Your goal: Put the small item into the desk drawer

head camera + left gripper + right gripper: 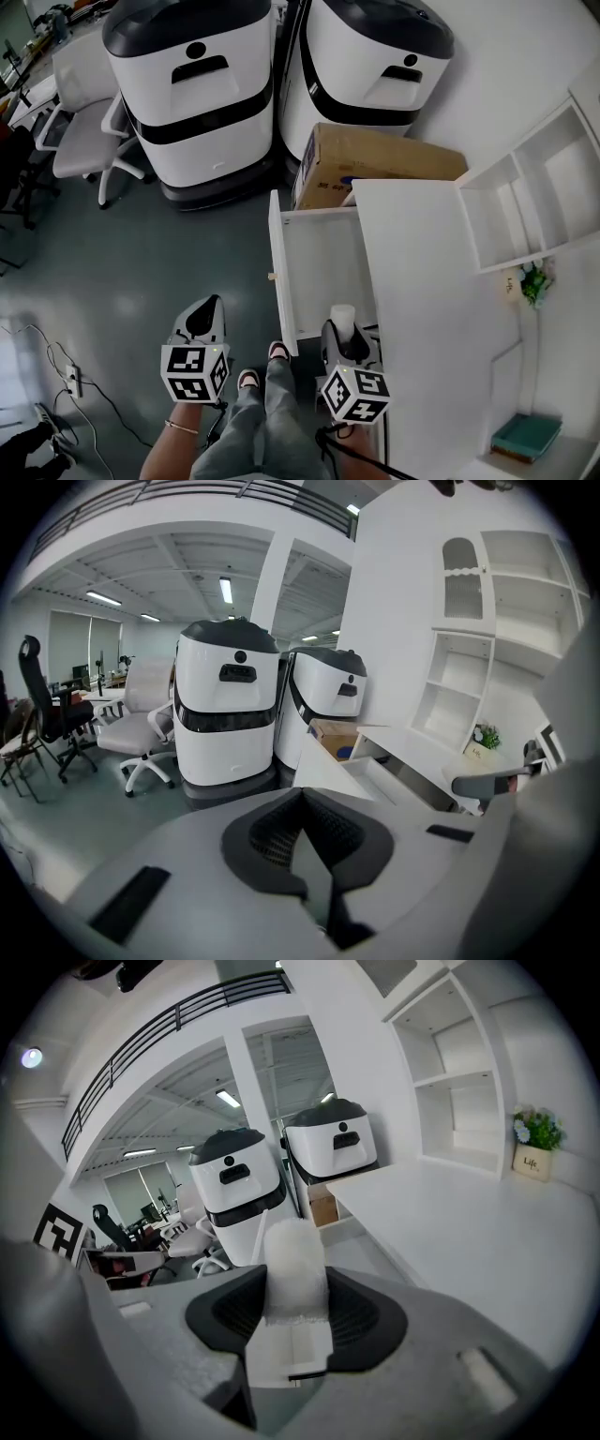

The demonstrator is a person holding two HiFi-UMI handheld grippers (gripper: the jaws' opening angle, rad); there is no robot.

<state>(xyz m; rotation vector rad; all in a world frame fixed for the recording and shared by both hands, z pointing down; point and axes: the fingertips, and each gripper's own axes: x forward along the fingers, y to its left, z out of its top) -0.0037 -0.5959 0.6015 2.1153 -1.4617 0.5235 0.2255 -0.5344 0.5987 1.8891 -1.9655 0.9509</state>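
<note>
Left tongs [302, 794]: pressed together with nothing between them, left of the drawer front.
Right tongs [295, 1274]: clamped on the small item [294, 1255], a white fuzzy roll held upright.
Small item: seen over the near end of the open drawer [282, 272] in the head view.
Drawer: stands out from under the tabletop [427, 291].
Beyond: cardboard box [375, 159], then two white machines [192, 89].

Grey tongs [210, 309] with black-and-white marker cubes [195, 373]
</note>
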